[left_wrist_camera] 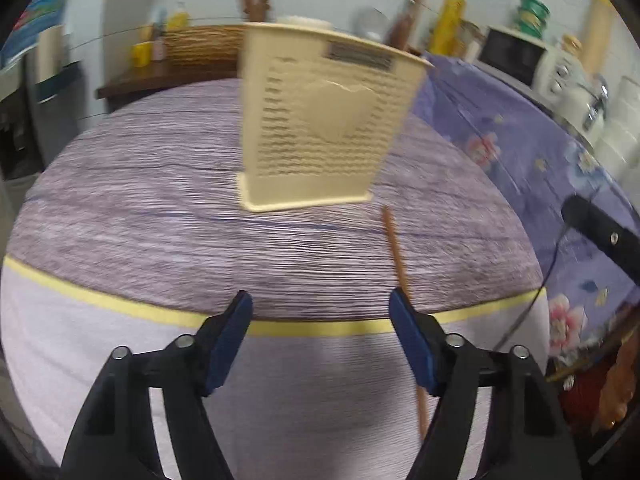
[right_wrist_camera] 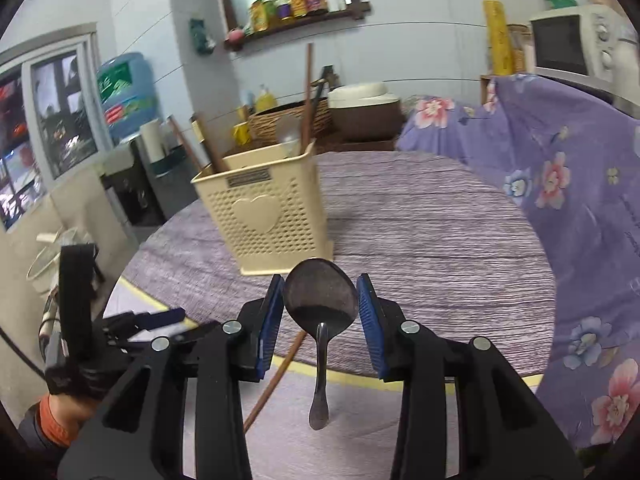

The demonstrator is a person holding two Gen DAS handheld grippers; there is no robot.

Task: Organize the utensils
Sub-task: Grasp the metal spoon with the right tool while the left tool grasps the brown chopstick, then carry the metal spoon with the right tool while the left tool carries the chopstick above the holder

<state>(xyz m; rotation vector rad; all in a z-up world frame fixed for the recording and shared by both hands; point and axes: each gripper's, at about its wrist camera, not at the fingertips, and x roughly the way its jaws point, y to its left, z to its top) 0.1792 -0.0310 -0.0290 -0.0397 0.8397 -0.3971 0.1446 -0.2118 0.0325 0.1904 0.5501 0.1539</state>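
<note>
Now spoon sits clamped between right gripper pads.

The right gripper holds a metal spoon by its bowl, with one blue pad on each side; the handle hangs down toward the camera. Behind it, a cream perforated holder with a heart on its side stands upright on the purple striped mat. Brown chopsticks stand inside the holder. One brown chopstick lies on the table below the gripper. At the left edge, the left gripper is partly visible.
</note>
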